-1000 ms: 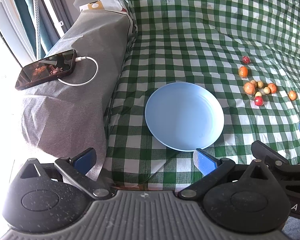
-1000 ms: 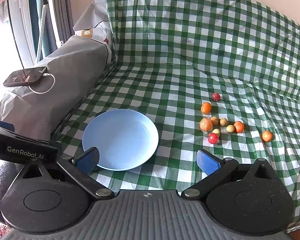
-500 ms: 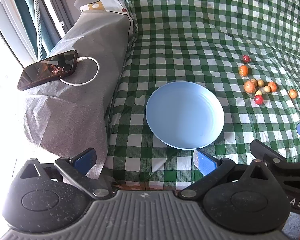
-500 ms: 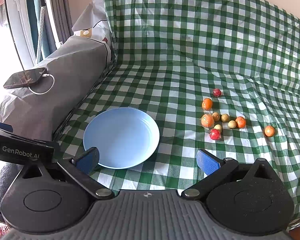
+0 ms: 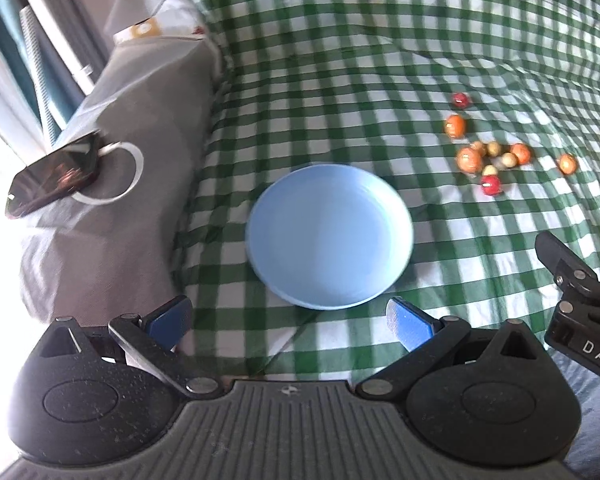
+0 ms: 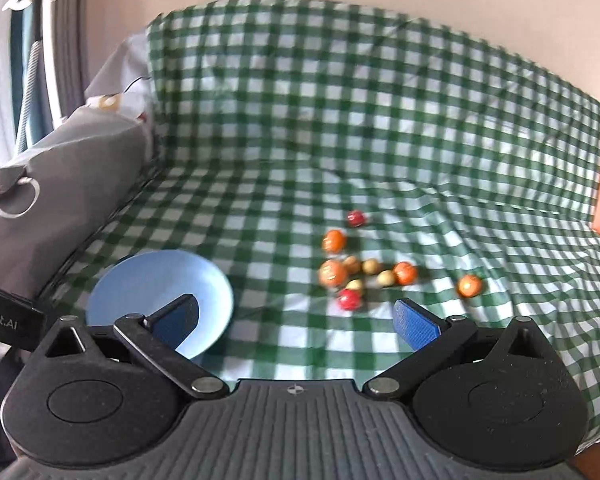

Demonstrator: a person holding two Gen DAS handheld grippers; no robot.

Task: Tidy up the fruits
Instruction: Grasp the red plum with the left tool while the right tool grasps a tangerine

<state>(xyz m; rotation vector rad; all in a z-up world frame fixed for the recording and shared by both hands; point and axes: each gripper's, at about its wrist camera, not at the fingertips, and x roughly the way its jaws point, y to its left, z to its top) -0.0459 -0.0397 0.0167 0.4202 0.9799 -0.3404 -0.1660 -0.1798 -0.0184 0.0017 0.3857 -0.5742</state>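
Green-checked cloth (image 6: 284,152) carries a cluster of small round red, orange and yellow fruits (image 6: 364,272) beside an empty pale-blue round plate (image 5: 328,236); both the left gripper (image 5: 288,320) and right gripper (image 6: 296,320) hover wide open, empty; likely approach step; next, close on one fruit.

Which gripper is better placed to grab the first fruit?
Right. The right gripper is open and faces the fruits; the left gripper faces the plate, fruits off to its side.
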